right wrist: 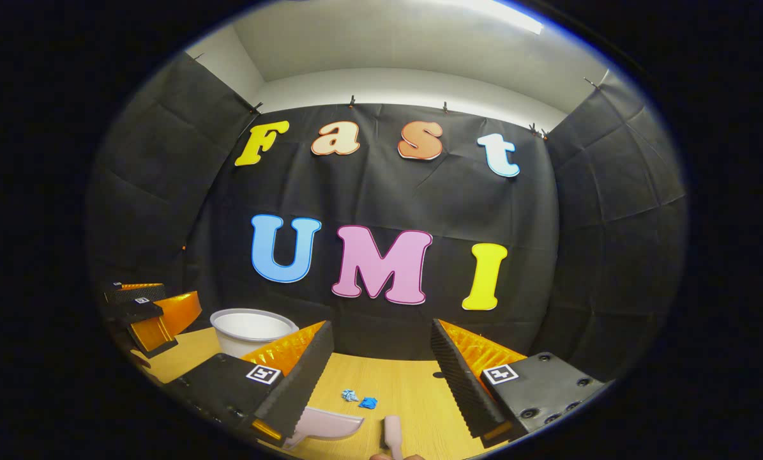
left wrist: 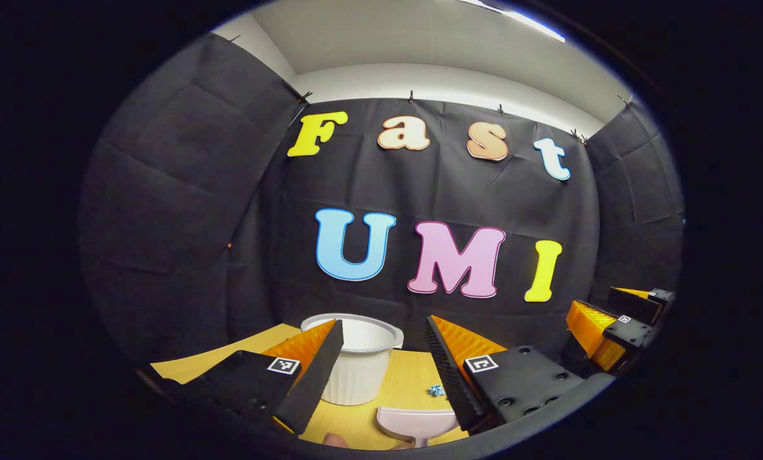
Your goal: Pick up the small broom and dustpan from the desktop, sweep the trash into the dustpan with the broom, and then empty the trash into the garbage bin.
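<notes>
Left gripper view: your left gripper (left wrist: 384, 358) hovers above desk (left wrist: 413, 377), jaws wide apart, holding nothing. White ribbed garbage bin (left wrist: 355, 358) stands at back of desk, partly behind left finger. Pale pink dustpan (left wrist: 416, 425) lies flat below jaws; small blue trash (left wrist: 436, 390) just beyond it. Right gripper (left wrist: 617, 319) off to right.

Right gripper view: your right gripper (right wrist: 381, 370) jaws also wide, empty. Pink broom (right wrist: 393, 434) handle lies beside dustpan (right wrist: 327, 423), apart from it. Two blue scraps (right wrist: 361, 400) between them, farther back. Judged: nothing picked up yet; whole task remains.
</notes>
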A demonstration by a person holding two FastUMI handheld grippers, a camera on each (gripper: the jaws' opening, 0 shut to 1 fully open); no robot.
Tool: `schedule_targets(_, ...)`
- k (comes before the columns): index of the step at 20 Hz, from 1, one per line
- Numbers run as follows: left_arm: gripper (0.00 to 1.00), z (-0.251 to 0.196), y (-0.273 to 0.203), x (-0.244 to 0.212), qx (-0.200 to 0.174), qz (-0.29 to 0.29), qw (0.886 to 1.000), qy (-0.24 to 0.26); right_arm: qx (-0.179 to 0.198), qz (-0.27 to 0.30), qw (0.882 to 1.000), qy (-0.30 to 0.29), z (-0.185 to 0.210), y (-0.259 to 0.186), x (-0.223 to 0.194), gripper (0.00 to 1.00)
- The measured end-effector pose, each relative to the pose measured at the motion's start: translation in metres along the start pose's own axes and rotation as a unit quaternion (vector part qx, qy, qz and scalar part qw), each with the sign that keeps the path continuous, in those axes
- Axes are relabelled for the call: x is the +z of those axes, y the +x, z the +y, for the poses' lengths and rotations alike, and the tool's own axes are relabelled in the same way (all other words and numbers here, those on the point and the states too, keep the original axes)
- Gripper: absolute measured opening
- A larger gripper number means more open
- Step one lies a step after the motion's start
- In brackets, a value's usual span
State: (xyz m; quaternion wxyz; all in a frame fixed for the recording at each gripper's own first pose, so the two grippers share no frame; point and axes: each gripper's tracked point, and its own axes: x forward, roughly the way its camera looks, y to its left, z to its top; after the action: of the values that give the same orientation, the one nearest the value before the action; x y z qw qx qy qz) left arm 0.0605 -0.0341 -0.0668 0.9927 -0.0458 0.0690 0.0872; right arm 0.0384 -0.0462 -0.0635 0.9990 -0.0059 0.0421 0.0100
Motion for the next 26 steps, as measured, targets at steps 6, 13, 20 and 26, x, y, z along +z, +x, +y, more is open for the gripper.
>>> schedule_targets(6,0.76,-0.016,0.013,-0.043,-0.029,0.040,0.995,0.086,-0.012,0.019,1.000,0.016,-0.031,0.009,-0.018,0.98)
schedule_targets(13,0.77,-0.044,0.015,-0.145,-0.081,0.204,0.973,0.069,-0.023,0.038,0.999,-0.008,-0.064,0.019,-0.043,0.97)
schedule_targets(20,0.79,-0.054,-0.007,-0.290,-0.071,0.468,0.877,0.088,-0.005,0.122,0.992,0.043,-0.081,0.018,-0.103,0.98)
schedule_targets(26,0.79,-0.076,0.008,-0.337,-0.057,0.560,0.824,0.066,0.006,0.204,0.977,0.067,-0.103,0.020,-0.156,0.98)
